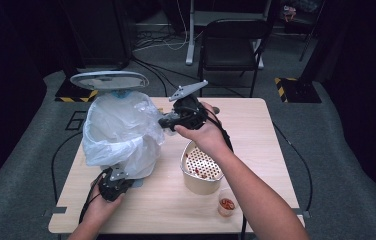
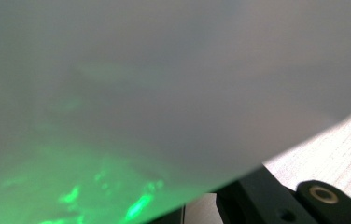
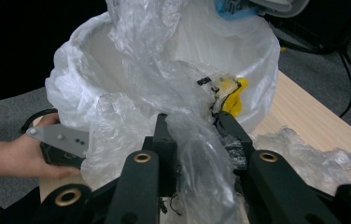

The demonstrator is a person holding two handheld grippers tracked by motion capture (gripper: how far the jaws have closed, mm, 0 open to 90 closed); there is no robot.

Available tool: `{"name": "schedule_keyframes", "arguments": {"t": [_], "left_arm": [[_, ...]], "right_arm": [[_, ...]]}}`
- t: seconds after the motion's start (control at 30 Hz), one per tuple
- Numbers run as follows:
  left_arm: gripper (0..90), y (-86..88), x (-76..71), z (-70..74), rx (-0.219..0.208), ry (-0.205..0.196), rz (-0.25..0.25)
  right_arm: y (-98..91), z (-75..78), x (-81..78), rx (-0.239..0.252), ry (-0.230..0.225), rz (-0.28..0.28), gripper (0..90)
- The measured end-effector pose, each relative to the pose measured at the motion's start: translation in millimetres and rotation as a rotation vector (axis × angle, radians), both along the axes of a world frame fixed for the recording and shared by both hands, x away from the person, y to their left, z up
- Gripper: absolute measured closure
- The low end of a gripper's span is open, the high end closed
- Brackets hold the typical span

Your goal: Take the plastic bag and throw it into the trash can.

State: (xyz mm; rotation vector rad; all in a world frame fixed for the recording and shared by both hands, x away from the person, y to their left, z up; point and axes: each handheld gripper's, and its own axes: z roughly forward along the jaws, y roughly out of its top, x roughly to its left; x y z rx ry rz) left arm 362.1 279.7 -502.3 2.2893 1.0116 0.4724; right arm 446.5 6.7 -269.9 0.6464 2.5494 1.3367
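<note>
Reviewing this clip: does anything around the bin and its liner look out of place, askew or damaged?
Yes. The bin has its plastic liner bunched and hanging loosely over the rim instead of fitted smoothly. The right tool is shut on a fold of it. A loose crumpled piece of plastic lies on the table beside the bin.

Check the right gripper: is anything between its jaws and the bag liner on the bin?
Nothing visible. The right gripper is already shut on a bunched fold of the plastic liner at the bin's near rim. The left gripper sits low against the liner-draped bin.
</note>
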Motion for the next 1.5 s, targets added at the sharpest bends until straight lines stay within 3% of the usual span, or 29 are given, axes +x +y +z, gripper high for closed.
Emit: {"name": "schedule_keyframes", "arguments": {"t": [0.03,0.1,0.13,0.23,0.37,0.63,0.67,0.77,0.8,0.87,0.97,1.5], "left_arm": [[90.0,-0.2,-0.1,-0.1,-0.001,0.0,0.001],[90.0,-4.3,-2.1,-2.7,-0.067,-0.011,0.038],[90.0,-2.4,-1.3,-1.5,-0.04,-0.01,0.02],[90.0,-1.4,-1.5,-1.0,-0.022,0.002,0.024],[90.0,-1.5,-1.7,-1.7,-0.04,0.001,0.027],[90.0,-1.4,-1.6,-1.5,-0.035,0.002,0.026],[90.0,-6.6,-3.3,-4.9,-0.111,-0.01,0.076],[90.0,-7.2,-3.4,-5.1,-0.119,-0.016,0.076],[90.0,-1.5,-1.6,-1.5,-0.034,0.0,0.024],[90.0,-0.2,-1.3,-0.7,-0.01,0.007,0.018],[90.0,-1.9,-1.9,-1.7,-0.039,-0.001,0.028],[90.0,-1.5,-1.9,-1.6,-0.037,0.002,0.03]], "right_arm": [[2.3,0.8,1.0,0.004,0.0,0.004,72.8],[5.6,1.8,2.6,0.015,-0.002,0.011,72.8],[8.2,2.1,3.1,0.025,0.001,0.014,72.7],[16.6,3.4,4.6,0.029,-0.007,0.032,72.7],[30.2,4.9,5.8,0.035,-0.014,0.055,72.6],[44.7,2.5,5.6,0.026,-0.017,0.073,72.2],[47.8,1.6,6.0,0.028,-0.016,0.07,72.2],[50.3,1.0,7.0,0.032,-0.017,0.076,72.1],[53.2,0.7,7.4,0.036,-0.018,0.078,72.1],[55.1,0.7,7.5,0.036,-0.019,0.08,72.1],[61.8,0.5,6.6,0.032,-0.022,0.089,71.8],[79.0,-15.8,8.7,0.03,-0.043,0.057,67.8]]}}
